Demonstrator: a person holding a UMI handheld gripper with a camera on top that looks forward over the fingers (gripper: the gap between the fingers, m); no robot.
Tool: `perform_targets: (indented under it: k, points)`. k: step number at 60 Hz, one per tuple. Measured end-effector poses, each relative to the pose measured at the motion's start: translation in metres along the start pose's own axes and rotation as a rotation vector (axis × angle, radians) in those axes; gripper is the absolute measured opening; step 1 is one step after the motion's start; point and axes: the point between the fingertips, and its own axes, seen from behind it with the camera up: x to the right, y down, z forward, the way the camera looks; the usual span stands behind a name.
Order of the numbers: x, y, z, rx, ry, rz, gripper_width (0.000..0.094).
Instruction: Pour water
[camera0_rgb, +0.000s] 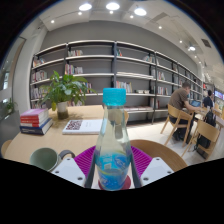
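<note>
A clear plastic water bottle (113, 140) with a light blue cap stands upright between my gripper's (113, 166) fingers. Both purple pads (85, 158) press on its lower body, so the gripper is shut on it. A blue label shows low on the bottle. A dull green cup (44, 158) sits on the round wooden table (25, 145), just left of the left finger. Whether the bottle's base touches the table is hidden.
A stack of books (35, 123) and a checkered board (84, 125) lie further back on the table. A potted plant (63, 90) stands behind them. Bookshelves (110, 65) line the back wall. A seated person (181, 103) and wooden chairs (207, 131) are at the right.
</note>
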Motion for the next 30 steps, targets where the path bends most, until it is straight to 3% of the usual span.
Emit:
perform_targets:
  k: [15, 30]
  points:
    - [-0.007, 0.047, -0.03, -0.165, 0.012, -0.078, 0.0782]
    - [-0.045, 0.097, -0.135, -0.295, 0.024, -0.051, 0.0777]
